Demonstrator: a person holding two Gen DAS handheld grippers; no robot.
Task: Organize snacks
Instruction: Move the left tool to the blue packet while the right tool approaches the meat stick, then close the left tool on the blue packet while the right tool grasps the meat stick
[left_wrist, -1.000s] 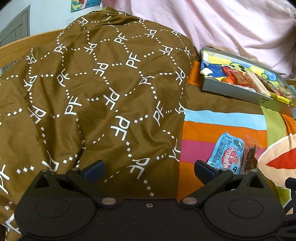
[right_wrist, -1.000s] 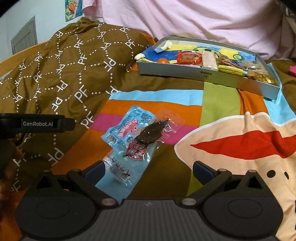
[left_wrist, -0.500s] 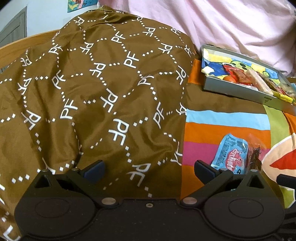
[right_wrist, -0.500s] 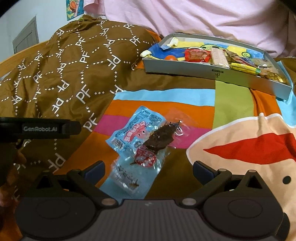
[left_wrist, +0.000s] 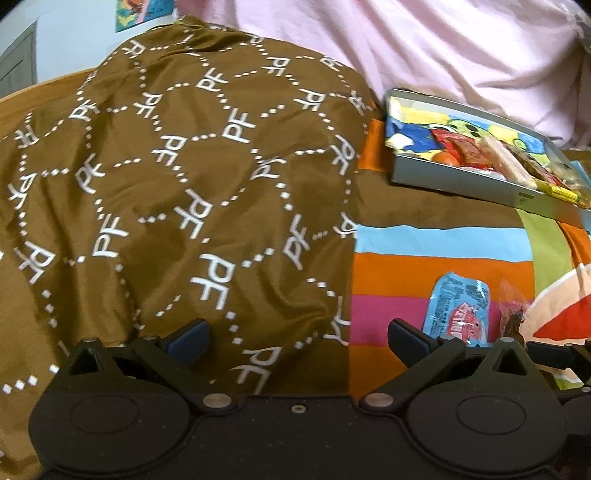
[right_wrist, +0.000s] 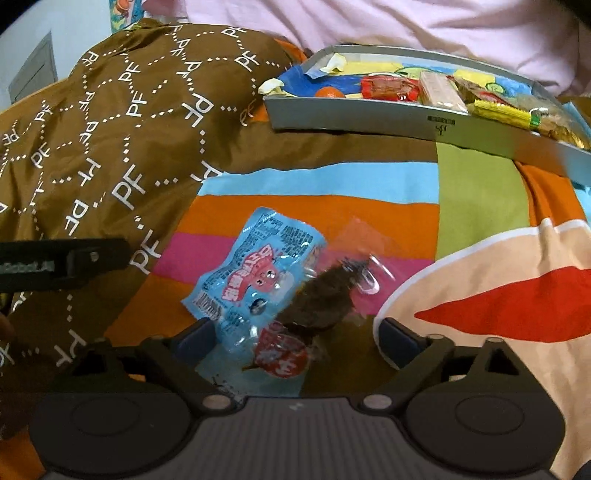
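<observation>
Right wrist view | right gripper (right_wrist: 295, 332) jaws apart over blue snack pack (right_wrist: 255, 273) on bed | left gripper (left_wrist: 295, 332) jaws apart — holds nothing | tray (right_wrist: 369, 118) partly filled — packs left

I see even, soft indoor light in both views, with faint shadows. Fisheye bends the edges, corners go black. Glare glints on the clear plastic snack wrapper (right_wrist: 354, 273); slight motion blur throughout.

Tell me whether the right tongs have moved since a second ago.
Yes. The right tongs have advanced toward the blue snack packet, which now lies between the open fingers.
</observation>
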